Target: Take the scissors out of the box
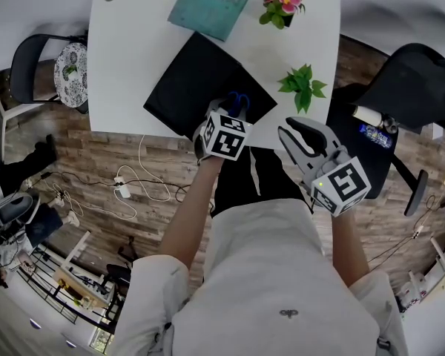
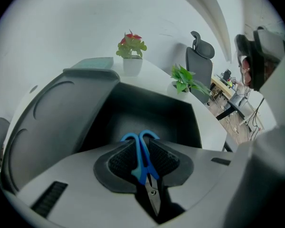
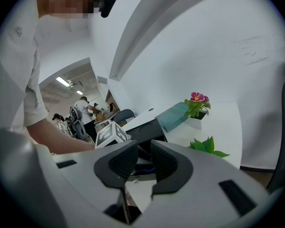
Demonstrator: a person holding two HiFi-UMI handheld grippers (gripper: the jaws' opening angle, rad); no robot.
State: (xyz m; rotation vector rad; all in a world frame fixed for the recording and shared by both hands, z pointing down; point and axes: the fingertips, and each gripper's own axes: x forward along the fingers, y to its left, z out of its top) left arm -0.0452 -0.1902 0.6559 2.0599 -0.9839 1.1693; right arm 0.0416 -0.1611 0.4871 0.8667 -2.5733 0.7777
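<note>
The black box (image 1: 196, 80) lies open on the white table (image 1: 126, 58). My left gripper (image 1: 234, 111) is over the box's near corner, shut on the blue-handled scissors (image 1: 239, 99). In the left gripper view the scissors (image 2: 142, 165) are pinched at the handles between the pads, with the handle loops pointing at the box's hollow (image 2: 147, 113) and the steel blades pointing back toward the camera. My left gripper (image 2: 141, 148) holds them above the box's edge. My right gripper (image 1: 305, 136) hovers off the table's near edge, open by a narrow gap and holding nothing (image 3: 143, 158).
A teal book (image 1: 211, 2) and a potted red flower (image 1: 282, 2) stand at the table's far side. A green leafy plant (image 1: 302, 86) is to the right of the box. Office chairs (image 1: 411, 84) flank the table. Cables lie on the wood floor (image 1: 144, 180).
</note>
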